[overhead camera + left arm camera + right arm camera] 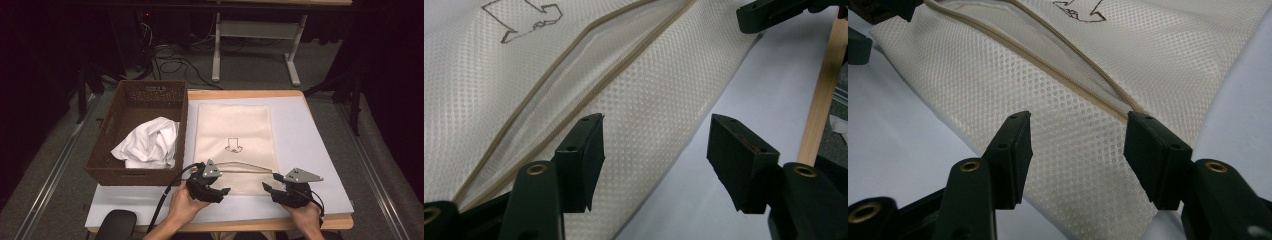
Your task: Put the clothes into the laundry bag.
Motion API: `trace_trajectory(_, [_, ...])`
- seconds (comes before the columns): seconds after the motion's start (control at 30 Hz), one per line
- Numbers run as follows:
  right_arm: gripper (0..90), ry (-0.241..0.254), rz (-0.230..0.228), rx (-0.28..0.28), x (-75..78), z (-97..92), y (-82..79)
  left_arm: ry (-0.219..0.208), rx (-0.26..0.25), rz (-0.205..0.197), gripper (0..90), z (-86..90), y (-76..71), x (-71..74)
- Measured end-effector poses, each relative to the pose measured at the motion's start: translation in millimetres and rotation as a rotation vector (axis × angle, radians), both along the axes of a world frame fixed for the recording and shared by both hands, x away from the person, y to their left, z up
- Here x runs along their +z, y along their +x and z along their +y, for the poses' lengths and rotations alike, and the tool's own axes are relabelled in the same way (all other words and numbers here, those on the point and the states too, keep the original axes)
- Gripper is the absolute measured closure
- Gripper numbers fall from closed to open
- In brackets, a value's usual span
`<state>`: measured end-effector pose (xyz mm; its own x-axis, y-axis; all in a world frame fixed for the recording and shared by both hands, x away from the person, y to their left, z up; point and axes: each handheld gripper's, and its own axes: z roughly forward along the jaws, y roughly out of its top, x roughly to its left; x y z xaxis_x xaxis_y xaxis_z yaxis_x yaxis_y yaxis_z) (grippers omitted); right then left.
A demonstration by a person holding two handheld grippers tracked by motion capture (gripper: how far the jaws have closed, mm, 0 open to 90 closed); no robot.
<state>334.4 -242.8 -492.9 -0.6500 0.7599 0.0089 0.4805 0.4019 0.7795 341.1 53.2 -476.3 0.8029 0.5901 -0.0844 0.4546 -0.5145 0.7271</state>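
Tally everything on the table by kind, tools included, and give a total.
Mesh laundry bag: 1
Brown woven basket: 1
White cloth in the basket: 1
Tools: 2, left tool and right tool
Total: 5

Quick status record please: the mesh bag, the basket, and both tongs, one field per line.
mesh bag: cream, lies flat on the grey mat, arrow print on top, zip slot near its front edge partly open
basket: brown wicker, left of the bag, holds crumpled white cloth
left tongs: open, at the bag's front left corner, nothing between the jaws
right tongs: open, at the bag's front right corner, nothing gripped
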Motion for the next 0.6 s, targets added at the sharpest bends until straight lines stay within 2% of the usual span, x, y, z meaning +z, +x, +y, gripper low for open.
trace_trajectory(0.37, [45.1, -0.002, 0.010, 0.001, -0.7, -0.6, 0.9, 0.000, -0.003, -0.006, 41.3, -16.2, 13.3, -8.0])
trace_trajectory(0.5, [45.0, -0.002, 0.013, 0.002, -0.8, -0.3, 1.0, -0.011, 0.009, -0.002, 42.0, -19.8, 17.9, -11.5])
trace_trajectory(0.6, [45.0, -0.003, 0.016, 0.002, -1.1, -0.2, 1.2, -0.001, 0.017, -0.005, 42.2, -23.3, 21.6, -15.6])
